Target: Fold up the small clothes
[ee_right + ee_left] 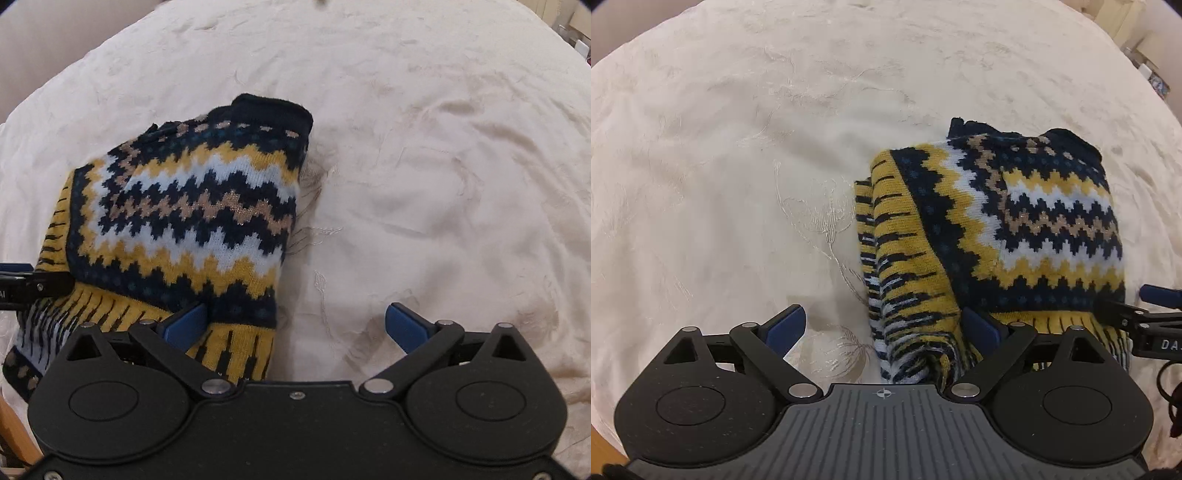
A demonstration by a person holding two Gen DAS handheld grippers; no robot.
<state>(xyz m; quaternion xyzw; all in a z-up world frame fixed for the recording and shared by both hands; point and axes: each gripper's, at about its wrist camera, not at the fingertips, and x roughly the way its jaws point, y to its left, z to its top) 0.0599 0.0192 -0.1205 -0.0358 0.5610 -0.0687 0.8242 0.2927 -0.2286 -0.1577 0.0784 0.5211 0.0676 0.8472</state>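
A small knitted sweater (1027, 221) with navy, mustard, white and tan zigzags lies folded on a cream embroidered cloth (738, 166). My left gripper (884, 326) stands open over its near left edge. The left pad is off the knit above bare cloth, and the right pad lies against the striped fold. In the right wrist view the sweater (192, 206) fills the left half. My right gripper (295, 326) is open over its near right corner, with the left pad on the knit and the right pad over bare cloth. Each gripper shows at the edge of the other's view.
The cream cloth (443, 166) spreads wide and wrinkled around the sweater. Small clutter sits beyond its far right edge (1148, 70). A wooden piece (11, 424) shows past the cloth's near left edge.
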